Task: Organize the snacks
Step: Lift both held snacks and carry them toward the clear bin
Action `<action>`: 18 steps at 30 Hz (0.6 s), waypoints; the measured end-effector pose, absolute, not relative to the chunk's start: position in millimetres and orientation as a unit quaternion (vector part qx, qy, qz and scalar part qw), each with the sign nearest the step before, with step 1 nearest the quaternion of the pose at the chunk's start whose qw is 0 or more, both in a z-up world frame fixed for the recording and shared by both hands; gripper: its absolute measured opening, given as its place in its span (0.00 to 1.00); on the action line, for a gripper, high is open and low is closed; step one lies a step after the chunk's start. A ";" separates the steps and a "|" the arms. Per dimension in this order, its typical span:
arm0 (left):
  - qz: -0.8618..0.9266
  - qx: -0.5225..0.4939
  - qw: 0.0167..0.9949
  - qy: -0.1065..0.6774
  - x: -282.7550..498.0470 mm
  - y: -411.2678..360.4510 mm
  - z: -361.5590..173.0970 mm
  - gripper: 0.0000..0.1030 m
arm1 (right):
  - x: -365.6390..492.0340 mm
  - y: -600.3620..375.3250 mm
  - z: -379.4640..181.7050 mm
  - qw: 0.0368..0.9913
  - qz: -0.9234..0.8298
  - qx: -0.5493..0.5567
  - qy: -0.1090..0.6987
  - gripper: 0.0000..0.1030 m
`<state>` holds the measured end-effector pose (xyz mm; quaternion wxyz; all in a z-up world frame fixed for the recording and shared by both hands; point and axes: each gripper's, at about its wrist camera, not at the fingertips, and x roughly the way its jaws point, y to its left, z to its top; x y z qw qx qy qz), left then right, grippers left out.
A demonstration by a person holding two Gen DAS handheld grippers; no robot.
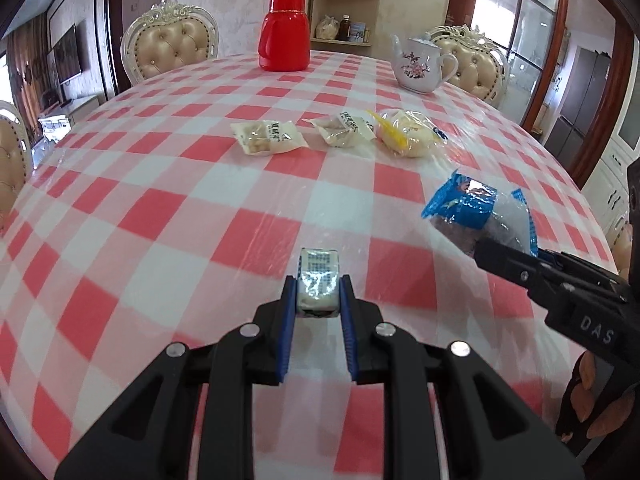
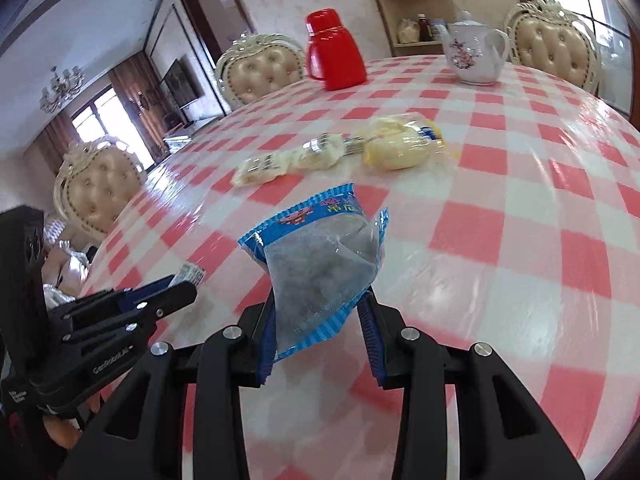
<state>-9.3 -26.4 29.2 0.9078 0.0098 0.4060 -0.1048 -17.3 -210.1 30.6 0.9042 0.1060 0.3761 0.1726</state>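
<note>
Both grippers are up over the round table (image 1: 160, 184) with its red-and-white checked cloth, each with a snack in its jaws. The left gripper (image 1: 319, 296) has its blue-padded fingers drawn narrow around a small white wrapped block (image 1: 318, 282), which stands up between the tips, clear of the cloth. The right gripper (image 2: 320, 312), on the right of the left one, pinches a blue-edged packet (image 2: 320, 268) with something dark showing through its clear window; the pads bite the lower end and the packet sticks up and forward above the table. Farther across the cloth three more snacks lie in a loose row: a pale packet of small pieces (image 1: 270, 137), a second pale packet (image 1: 346, 129) just beside it, and a yellow bun in a clear wrapper (image 1: 410, 133) touching that one. Near the far edge stand a red thermos jug (image 1: 284, 32) and a white flowered teapot (image 1: 420, 65), well apart, with cream tufted chairs (image 1: 172, 46) behind them
</note>
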 end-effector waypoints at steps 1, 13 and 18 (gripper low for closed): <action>-0.105 0.010 0.908 0.405 -14.0 -22.9 30.5 0.21 | -21.9 -206.3 31.9 0.904 0.177 0.106 0.374 0.36; -0.103 0.013 0.914 0.391 -64.0 8.9 45.9 0.21 | -72.1 -156.2 40.9 0.901 0.213 0.083 0.368 0.36; -0.099 0.013 0.917 0.385 -85.1 24.4 49.1 0.21 | -88.5 -141.7 45.2 0.901 0.221 0.073 0.365 0.36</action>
